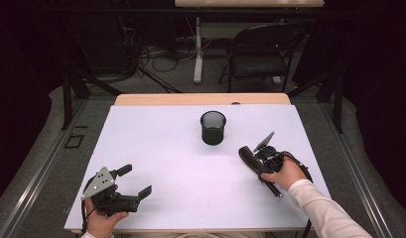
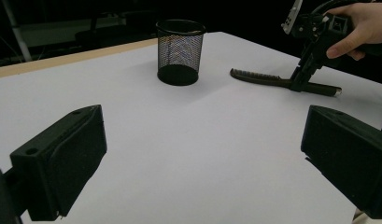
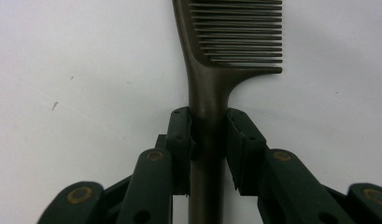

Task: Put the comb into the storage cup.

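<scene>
1. Right gripper (image 3: pixel 208 140): the jaws point down at the table and straddle the handle of a dark comb (image 3: pixel 212 93). The left pad lies against the handle. The right pad sits just beside it, and whether it presses cannot be told. The jaws are nearly clenched on the handle, so I log it as a grasp.
2. Comb relative to the right jaws: the handle runs straight through the gap between the pads. The toothed head lies just beyond the fingertips, with its teeth pointing to the right-hand jaw's side in the right gripper view. The tail of the handle passes back under the gripper body.
3. In the high view the comb (image 1: pixel 251 162) lies flat on the white table (image 1: pixel 166 148). The right gripper (image 1: pixel 264 159) stands over its middle, held by the person's right hand (image 1: pixel 285 173).
4. In the left gripper view the comb (image 2: pixel 258 78) lies flat, the right gripper (image 2: pixel 300 84) planted on it near the handle end, the metal tip poking out past the jaws.
5. Left gripper (image 1: pixel 136 181): jaws released and spread wide, with only bare table between them. The left hand (image 1: pixel 103 220) holds it near the front edge.
6. A black mesh cup (image 1: pixel 213 127) stands upright, ahead of the left jaws and well apart from them. It is near the comb's toothed end, not touching.
</scene>
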`<state>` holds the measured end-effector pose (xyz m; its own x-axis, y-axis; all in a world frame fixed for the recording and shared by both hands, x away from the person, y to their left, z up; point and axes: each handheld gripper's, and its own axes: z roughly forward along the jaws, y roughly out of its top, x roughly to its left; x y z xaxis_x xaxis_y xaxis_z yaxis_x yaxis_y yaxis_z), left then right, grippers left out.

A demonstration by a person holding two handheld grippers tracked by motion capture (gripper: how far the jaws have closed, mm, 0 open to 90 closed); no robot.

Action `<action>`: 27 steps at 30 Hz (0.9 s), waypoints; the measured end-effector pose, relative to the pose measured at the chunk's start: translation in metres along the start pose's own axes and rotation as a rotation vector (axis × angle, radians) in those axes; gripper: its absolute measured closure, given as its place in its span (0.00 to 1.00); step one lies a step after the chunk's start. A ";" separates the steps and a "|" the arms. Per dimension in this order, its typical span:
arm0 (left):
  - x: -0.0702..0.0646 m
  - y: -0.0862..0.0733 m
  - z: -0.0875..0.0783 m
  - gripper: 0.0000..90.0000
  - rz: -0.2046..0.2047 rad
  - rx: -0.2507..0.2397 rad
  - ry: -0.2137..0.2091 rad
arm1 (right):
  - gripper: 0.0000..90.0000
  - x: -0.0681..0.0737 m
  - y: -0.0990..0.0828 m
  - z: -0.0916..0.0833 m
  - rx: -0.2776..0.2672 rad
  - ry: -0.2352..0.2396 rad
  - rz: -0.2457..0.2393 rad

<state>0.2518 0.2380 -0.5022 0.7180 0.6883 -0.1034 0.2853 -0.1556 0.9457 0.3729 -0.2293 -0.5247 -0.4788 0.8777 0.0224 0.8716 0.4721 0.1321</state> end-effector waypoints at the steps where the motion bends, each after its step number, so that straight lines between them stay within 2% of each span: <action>1: 0.000 0.000 0.000 0.00 0.000 0.000 -0.002 | 0.81 0.000 0.000 0.000 0.006 -0.002 0.001; 21: 0.001 0.000 0.000 0.00 0.001 -0.001 -0.004 | 0.81 0.000 -0.002 -0.003 0.009 0.007 -0.016; 22: 0.001 0.000 0.000 0.00 -0.001 -0.004 -0.006 | 0.81 0.000 -0.003 -0.002 -0.018 0.019 -0.001; 26: 0.001 0.000 0.000 0.00 -0.002 -0.005 -0.006 | 0.81 0.000 -0.004 -0.007 -0.005 0.011 -0.009; 27: 0.001 0.000 0.000 0.00 -0.002 -0.004 -0.006 | 0.81 0.000 -0.006 -0.002 -0.098 0.041 0.005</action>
<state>0.2522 0.2386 -0.5024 0.7209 0.6847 -0.1071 0.2842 -0.1511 0.9468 0.3672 -0.2323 -0.5239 -0.4802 0.8748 0.0637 0.8604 0.4558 0.2278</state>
